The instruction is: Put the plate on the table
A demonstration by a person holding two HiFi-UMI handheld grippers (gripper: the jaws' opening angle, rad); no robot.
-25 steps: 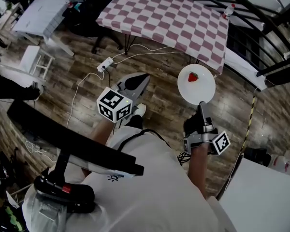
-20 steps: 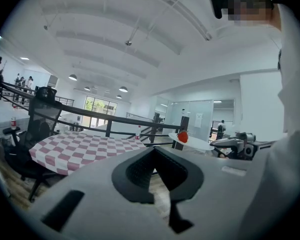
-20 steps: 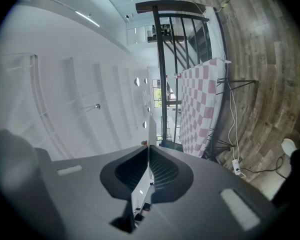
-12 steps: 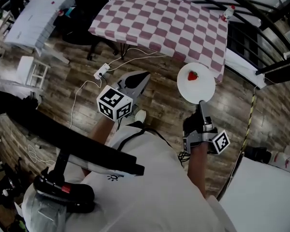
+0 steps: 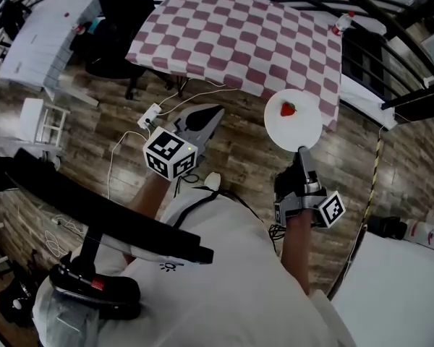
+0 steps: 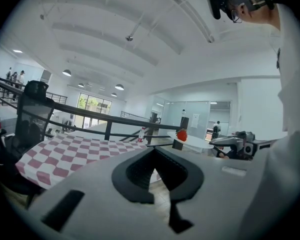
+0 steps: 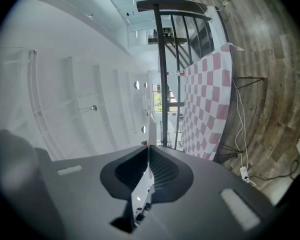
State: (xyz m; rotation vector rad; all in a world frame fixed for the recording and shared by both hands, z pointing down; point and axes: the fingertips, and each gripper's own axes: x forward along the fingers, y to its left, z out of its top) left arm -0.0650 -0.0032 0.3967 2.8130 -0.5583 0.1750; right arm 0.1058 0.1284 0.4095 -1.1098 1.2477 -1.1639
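Plate (image 5: 298, 133), round, white, bearing a red strawberry (image 5: 288, 109), clamped in right gripper (image 5: 301, 152) beside pink-checked table (image 5: 231, 35), not yet down; left gripper (image 5: 215, 114) closed, empty.

Person: white short-sleeved T-shirt (image 5: 231, 273) with a small black emblem (image 5: 170, 265) on the front; black head-mounted camera rig (image 6: 233, 0).
Left claw (image 5: 215, 114): pale grey shell, black-lined recess; left marker cube (image 5: 171, 155) with black-and-white squares.
Right claw (image 5: 301, 154): dark, narrow; right marker cube (image 5: 330, 210) to match.
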